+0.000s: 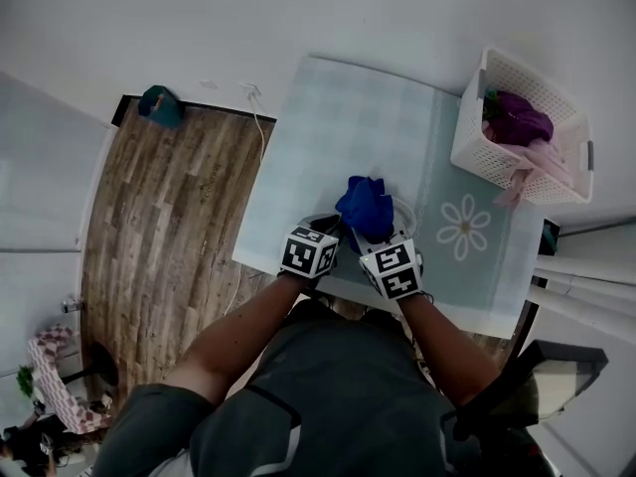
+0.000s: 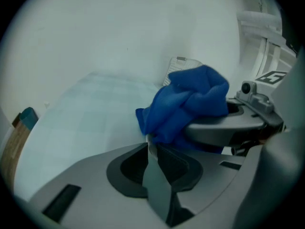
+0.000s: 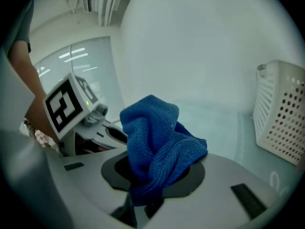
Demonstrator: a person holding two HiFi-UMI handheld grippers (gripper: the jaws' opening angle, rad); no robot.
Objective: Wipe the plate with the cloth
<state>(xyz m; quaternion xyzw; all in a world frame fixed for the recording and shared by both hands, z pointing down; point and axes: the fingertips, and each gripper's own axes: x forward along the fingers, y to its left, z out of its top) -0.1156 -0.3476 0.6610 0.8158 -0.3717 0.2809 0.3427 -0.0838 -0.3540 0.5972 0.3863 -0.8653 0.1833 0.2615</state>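
2 grippers meet at the tabletop's near edge; the right gripper is clamped on the blue cloth, bunched over the plate; the left gripper pinches the plate's rim.

Cloth is showing deep blue. Plate rim is peeking white. Mat is wearing pale blue-green checks and a white daisy. Basket is showing white, perforated, carrying purple fabric and pink fabric. Floor is showing brown wood planks.
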